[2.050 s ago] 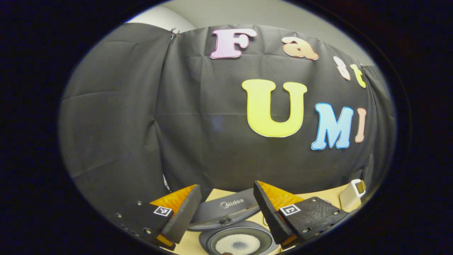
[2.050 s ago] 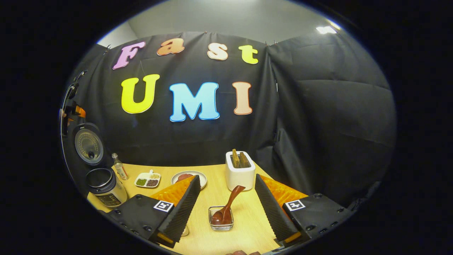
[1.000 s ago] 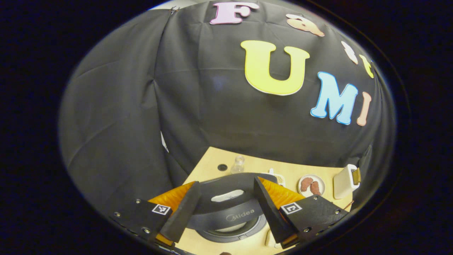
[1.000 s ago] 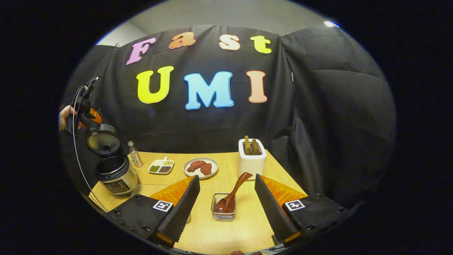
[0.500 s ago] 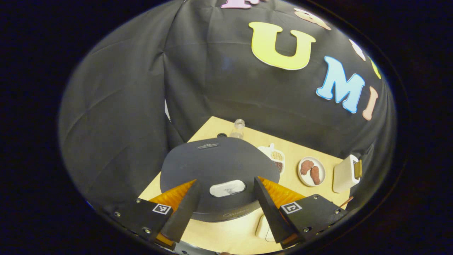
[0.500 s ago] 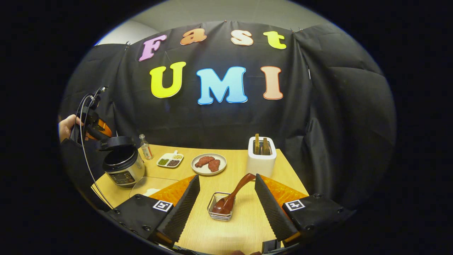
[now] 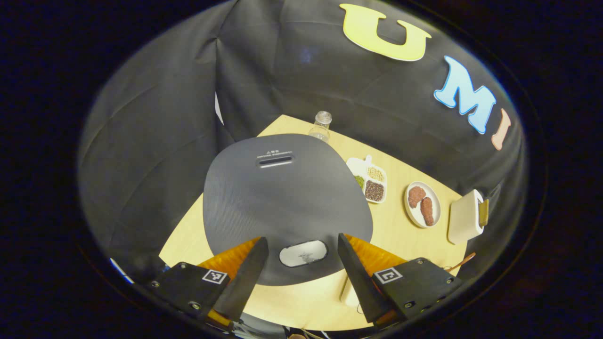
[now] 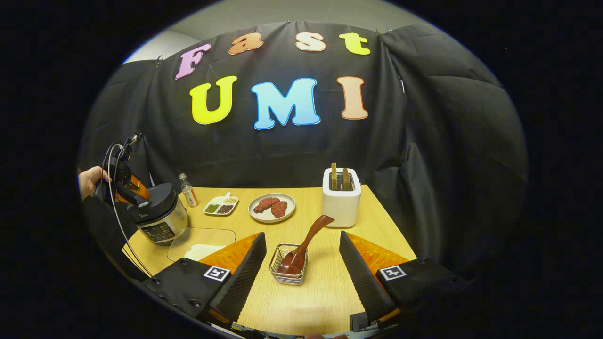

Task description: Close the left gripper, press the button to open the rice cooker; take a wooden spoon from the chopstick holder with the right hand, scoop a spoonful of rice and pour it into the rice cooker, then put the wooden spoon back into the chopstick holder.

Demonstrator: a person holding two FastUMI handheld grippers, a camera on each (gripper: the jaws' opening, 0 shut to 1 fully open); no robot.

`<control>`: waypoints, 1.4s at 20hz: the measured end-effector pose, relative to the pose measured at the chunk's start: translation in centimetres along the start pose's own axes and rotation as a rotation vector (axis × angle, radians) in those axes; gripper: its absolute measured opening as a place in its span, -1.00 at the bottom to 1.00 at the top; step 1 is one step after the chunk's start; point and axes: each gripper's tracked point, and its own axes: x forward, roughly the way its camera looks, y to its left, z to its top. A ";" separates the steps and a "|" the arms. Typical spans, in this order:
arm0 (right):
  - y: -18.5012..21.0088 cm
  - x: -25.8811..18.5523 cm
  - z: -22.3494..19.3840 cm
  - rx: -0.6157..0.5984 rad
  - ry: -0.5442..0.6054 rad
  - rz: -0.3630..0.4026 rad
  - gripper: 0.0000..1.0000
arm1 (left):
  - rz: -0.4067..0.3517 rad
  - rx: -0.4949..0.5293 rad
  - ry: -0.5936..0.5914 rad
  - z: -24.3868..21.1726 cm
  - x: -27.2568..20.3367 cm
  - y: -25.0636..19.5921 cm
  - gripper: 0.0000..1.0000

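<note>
While the left gripper (image 7: 303, 275) hangs spread over the rice cooker (image 7: 282, 197) lid, the right gripper (image 8: 301, 270) hovers spread around the wooden spoon (image 8: 304, 247).

My desk (image 8: 325, 287) is pale yellow wood with a fine straight grain. The rice cooker (image 7: 282, 197) has a dark grey lid with a tiny woven texture and a light silver button (image 7: 303, 253); its body (image 8: 166, 225) looks silver with a black panel. The wooden spoon (image 8: 304, 245) is glossy reddish brown, lying in a bright wire basket (image 8: 286, 273). The holder (image 8: 341, 203) is white, with brown sticks in it. A white plate (image 8: 272, 207) carries dark red pieces. A white divided dish (image 8: 220, 206) has green, tan and what seems dark brown grains. The bottle (image 7: 321, 126) is clear, and the booth cloth (image 8: 447, 141) is black
</note>
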 end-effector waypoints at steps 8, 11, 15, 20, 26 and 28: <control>-0.8 0.1 -1.6 0.056 0.029 -0.020 0.98 | 0.054 0.109 0.059 -0.6 0.5 0.0 0.90; -1.3 -0.3 -2.4 0.059 0.041 -0.020 0.98 | 0.067 0.128 0.021 -0.5 0.0 0.0 0.92; -1.9 -0.7 -3.3 0.059 0.064 -0.024 0.96 | 0.063 0.126 0.013 -0.6 0.2 -0.3 0.93; -2.2 -1.1 -2.9 0.070 0.046 -0.017 0.96 | 0.089 0.082 -0.048 -1.1 -0.5 -0.5 0.92; -2.5 -0.1 -0.9 0.051 0.016 0.054 0.97 | 0.030 0.117 -0.230 -4.2 -9.2 -4.1 0.87; -2.6 0.3 -0.4 0.037 0.021 0.083 0.96 | 0.017 0.135 -0.314 -4.4 -13.4 -5.6 0.87</control>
